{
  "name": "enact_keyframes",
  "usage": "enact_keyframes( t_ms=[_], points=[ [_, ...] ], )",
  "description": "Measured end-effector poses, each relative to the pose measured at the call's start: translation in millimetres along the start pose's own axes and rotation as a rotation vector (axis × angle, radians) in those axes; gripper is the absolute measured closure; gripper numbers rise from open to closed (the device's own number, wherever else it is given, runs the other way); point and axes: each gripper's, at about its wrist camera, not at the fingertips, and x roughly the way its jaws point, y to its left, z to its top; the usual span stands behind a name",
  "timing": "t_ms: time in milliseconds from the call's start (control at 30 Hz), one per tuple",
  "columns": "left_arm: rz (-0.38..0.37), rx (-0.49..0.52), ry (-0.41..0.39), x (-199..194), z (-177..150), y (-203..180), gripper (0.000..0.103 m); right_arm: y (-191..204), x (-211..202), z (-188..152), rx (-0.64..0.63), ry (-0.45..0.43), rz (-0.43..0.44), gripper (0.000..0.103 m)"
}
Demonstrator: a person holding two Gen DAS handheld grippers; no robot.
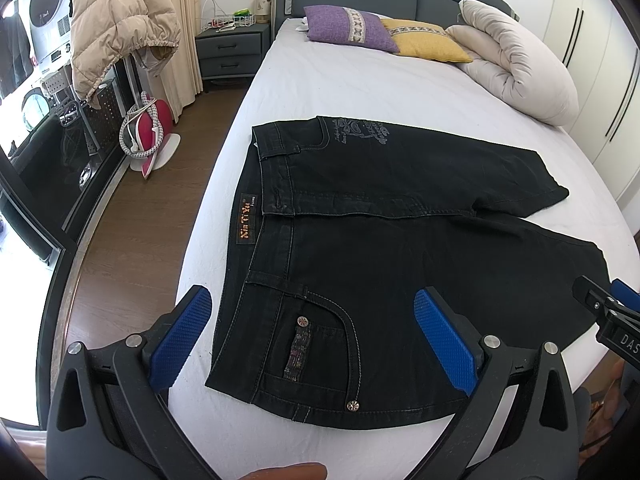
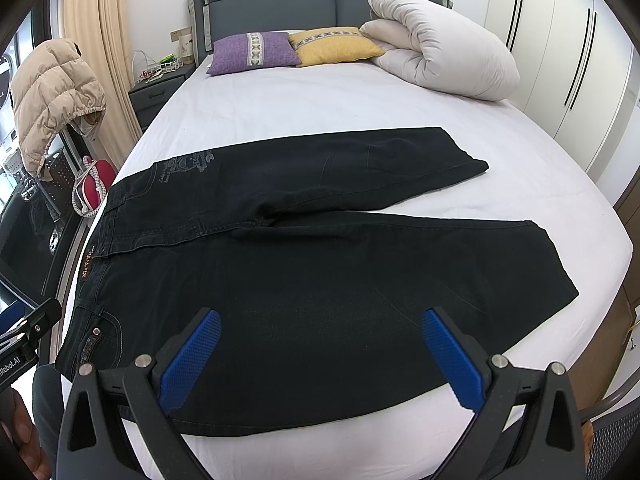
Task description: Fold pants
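Black denim pants [image 1: 400, 248] lie flat on the white bed [image 1: 360, 92], waistband to the left, both legs spread apart to the right. They also show in the right wrist view [image 2: 320, 272]. My left gripper [image 1: 312, 336] is open and empty, hovering over the near pocket by the waistband. My right gripper [image 2: 320, 360] is open and empty, hovering over the near leg's thigh. The right gripper's tip shows at the right edge of the left wrist view [image 1: 612, 312].
A purple pillow [image 1: 348, 28], a yellow pillow [image 1: 424, 40] and a rolled beige duvet [image 1: 516, 64] lie at the head of the bed. A nightstand [image 1: 230, 46] and a beige jacket [image 1: 116, 28] stand to the left over wooden floor [image 1: 132, 216]. White wardrobes [image 2: 560, 60] line the right.
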Motion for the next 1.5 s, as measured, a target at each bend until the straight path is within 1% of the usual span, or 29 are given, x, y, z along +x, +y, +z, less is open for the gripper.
enact_keyframes(
  t_ms=[300, 367, 500, 600, 633, 700, 767, 833, 900, 967, 1000, 1033, 1100, 1133, 1200, 1267, 1300, 1333, 1400, 1467, 1500],
  points=[
    [0.008, 0.004, -0.001, -0.3, -0.5, -0.8, 0.0, 0.2, 0.1, -0.1, 0.0, 0.001, 0.001, 0.0],
    [0.013, 0.008, -0.003, 7.0, -1.7, -8.5, 0.0, 0.4, 0.1, -0.1, -0.001, 0.001, 0.001, 0.0],
    [0.015, 0.015, -0.004, 9.8, -7.2, -4.9, 0.0, 1.2, -0.1, -1.0, 0.0, 0.001, 0.002, 0.0],
    [-0.007, 0.004, 0.001, 8.1, -5.7, -0.9, 0.0, 2.3, 0.9, -2.2, -0.002, 0.003, 0.004, 0.0],
    [-0.024, -0.008, 0.006, 9.1, -4.9, 1.3, 0.0, 2.8, 1.6, -3.0, -0.003, 0.005, 0.005, 0.0],
    [-0.086, -0.05, 0.015, 11.7, -2.4, 9.0, 0.0, 3.5, 3.6, -4.5, -0.009, 0.009, 0.011, 0.0],
    [-0.148, -0.07, 0.002, 15.8, 2.9, 15.4, 0.0, 2.6, 7.3, -3.3, -0.016, 0.014, 0.029, 0.0],
    [-0.154, -0.054, -0.019, 20.4, 12.7, 17.2, 0.0, -0.8, 11.9, 1.7, -0.022, 0.019, 0.068, 0.0],
    [-0.121, -0.003, -0.048, 27.9, 27.5, 16.0, 0.0, -5.1, 15.0, 9.3, -0.026, 0.014, 0.122, 0.0],
    [-0.1, 0.021, -0.054, 34.6, 41.8, 15.9, 0.0, -8.9, 17.0, 19.5, -0.034, 0.006, 0.181, 0.0],
    [-0.089, 0.023, -0.055, 39.5, 50.6, 17.5, 0.0, -9.7, 18.8, 24.1, -0.041, 0.008, 0.196, 0.0],
    [-0.081, 0.024, -0.042, 45.8, 60.1, 19.8, 0.0, -10.9, 21.6, 30.4, -0.052, 0.011, 0.213, 0.0],
    [-0.067, 0.027, 0.032, 68.0, 83.6, 25.7, 0.0, -10.6, 28.7, 44.2, -0.087, 0.013, 0.24, 0.001],
    [-0.07, 0.02, 0.052, 78.0, 93.3, 29.1, 0.0, -11.2, 35.0, 51.5, -0.109, 0.017, 0.249, 0.005],
    [-0.104, 0.009, 0.064, 99.9, 118.6, 36.4, 0.0, -12.6, 47.8, 63.7, -0.14, 0.036, 0.276, 0.011],
    [-0.113, 0.053, 0.053, 122.9, 147.9, 38.5, 0.0, -15.6, 62.9, 73.8, -0.166, 0.064, 0.299, 0.023],
    [-0.118, 0.082, 0.055, 135.4, 161.7, 38.0, 0.0, -17.4, 68.1, 76.9, -0.175, 0.071, 0.308, 0.025],
    [-0.132, 0.112, 0.063, 150.8, 177.0, 37.4, 0.0, -17.5, 74.9, 80.8, -0.194, 0.076, 0.319, 0.027],
    [-0.172, 0.156, 0.091, 182.9, 202.8, 37.8, 0.0, -15.9, 85.4, 86.8, -0.245, 0.075, 0.342, 0.027],
    [-0.217, 0.202, 0.151, 218.1, 222.6, 36.2, 0.0, -13.8, 95.9, 89.9, -0.298, 0.069, 0.376, 0.027],
    [-0.217, 0.227, 0.176, 234.7, 229.9, 34.6, 0.0, -12.9, 100.8, 90.4, -0.316, 0.07, 0.388, 0.027]
  ],
)
